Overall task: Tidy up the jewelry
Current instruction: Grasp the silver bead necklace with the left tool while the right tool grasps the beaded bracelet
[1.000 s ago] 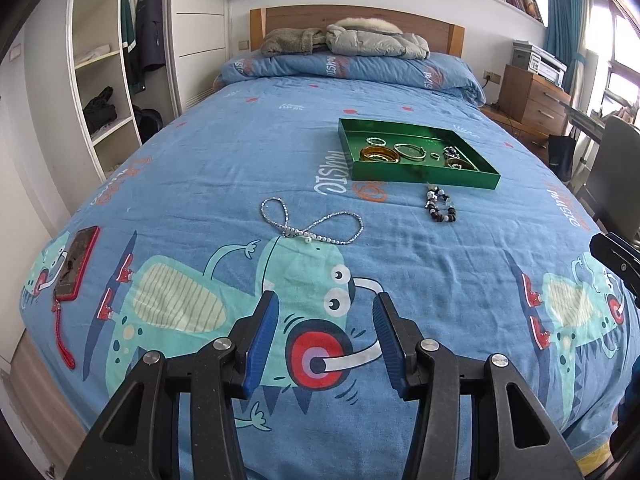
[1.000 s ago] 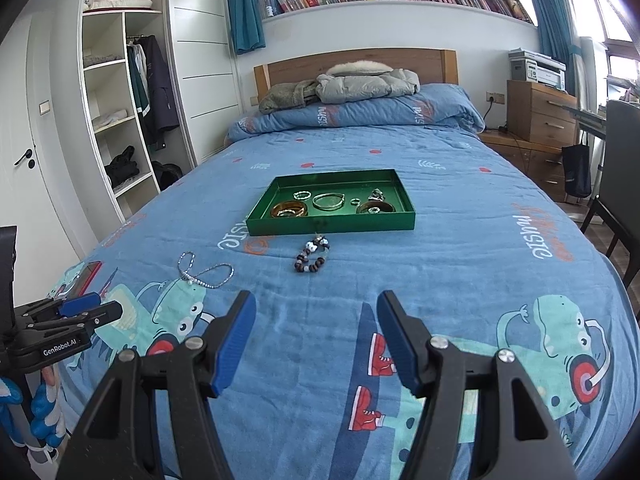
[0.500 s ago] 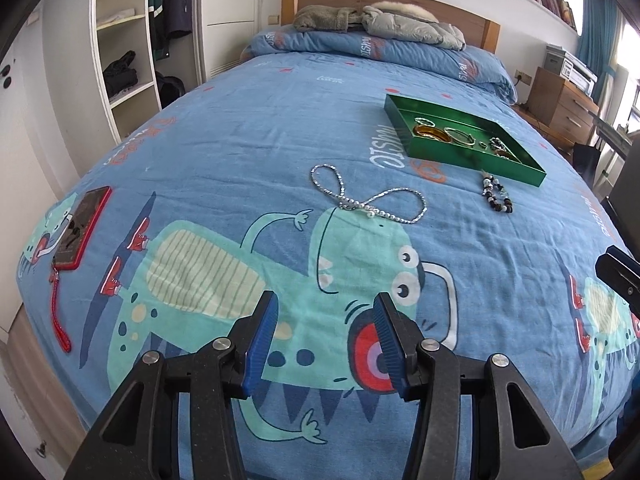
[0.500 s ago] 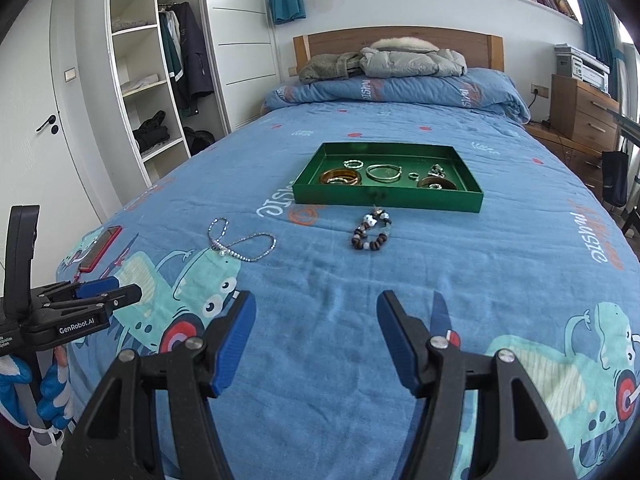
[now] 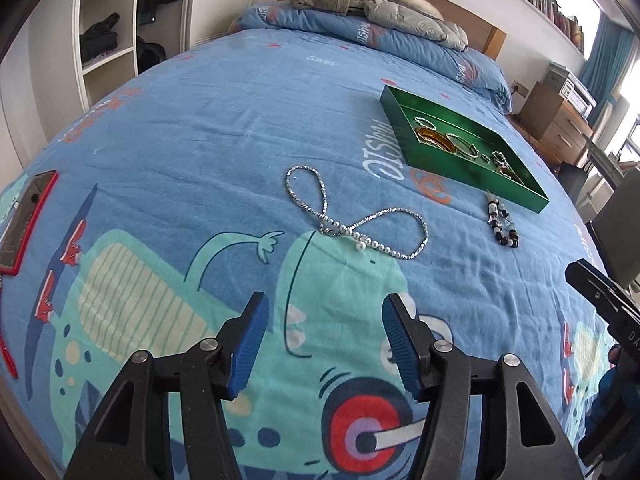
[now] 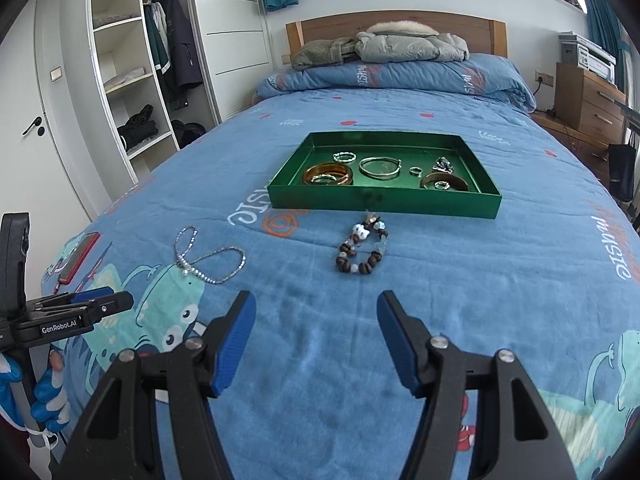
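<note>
A silver bead necklace (image 5: 352,216) lies in a figure-eight on the blue bedspread, ahead of my open, empty left gripper (image 5: 322,342). It also shows in the right wrist view (image 6: 208,258). A brown and white bead bracelet (image 6: 362,250) lies just in front of the green tray (image 6: 384,202), ahead of my open, empty right gripper (image 6: 316,340). The bracelet also shows in the left wrist view (image 5: 502,224). The green tray (image 5: 452,164) holds several bangles and rings.
A red-cased phone (image 5: 24,220) lies at the bed's left edge. Folded jackets (image 6: 384,48) rest on the pillows at the headboard. An open wardrobe (image 6: 136,80) stands left of the bed, a wooden dresser (image 6: 588,96) to the right.
Both grippers have moved forward over the bed and tilted down. The necklace and the bracelet sit closer in their views. Both grippers stay open.
</note>
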